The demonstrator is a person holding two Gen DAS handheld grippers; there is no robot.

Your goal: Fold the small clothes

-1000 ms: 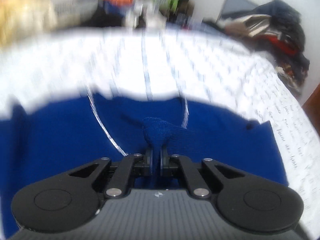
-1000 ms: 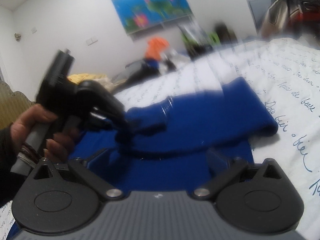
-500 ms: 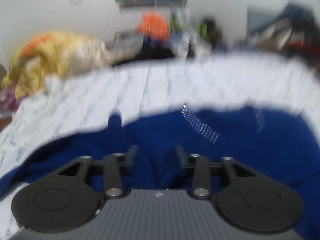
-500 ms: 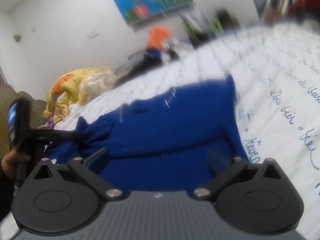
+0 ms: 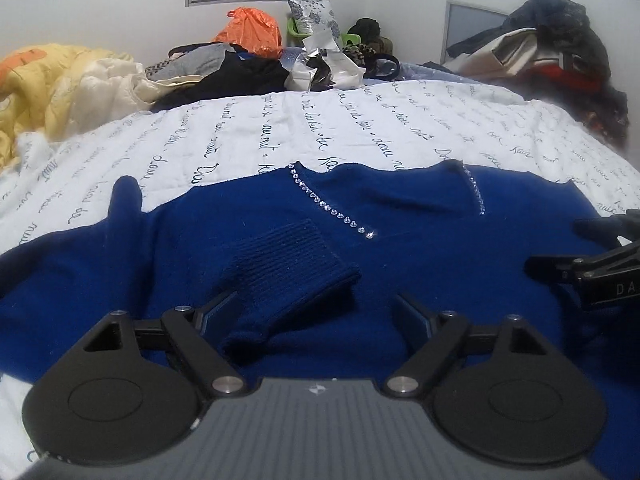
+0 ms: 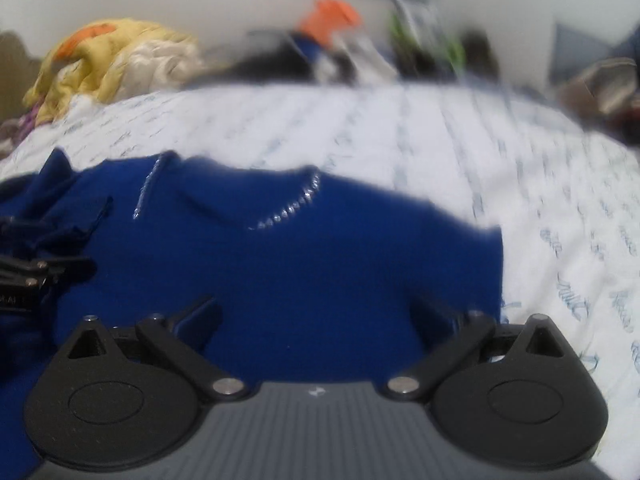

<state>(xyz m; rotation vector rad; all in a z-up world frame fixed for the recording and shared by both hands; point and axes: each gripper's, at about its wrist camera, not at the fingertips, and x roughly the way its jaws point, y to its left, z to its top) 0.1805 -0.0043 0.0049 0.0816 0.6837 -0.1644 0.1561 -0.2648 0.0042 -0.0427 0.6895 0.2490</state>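
One blue sweater (image 5: 420, 264) lies under two claws: left (image 5: 316, 308) just opened wide, cuff (image 5: 288, 264) loose between; right (image 6: 316, 312) wide, empty.

Your left gripper (image 5: 316, 304) pointed forward and down over the blue sweater (image 5: 420, 248), its jaws standing wide after just opening, with the ribbed cuff (image 5: 292, 268) lying loose between them, pressed by neither pad. Your right gripper (image 6: 316, 308) hovered over the sweater's other side, jaws spread wide with nothing clamped. Each gripper's tip showed at the edge of the other's view.
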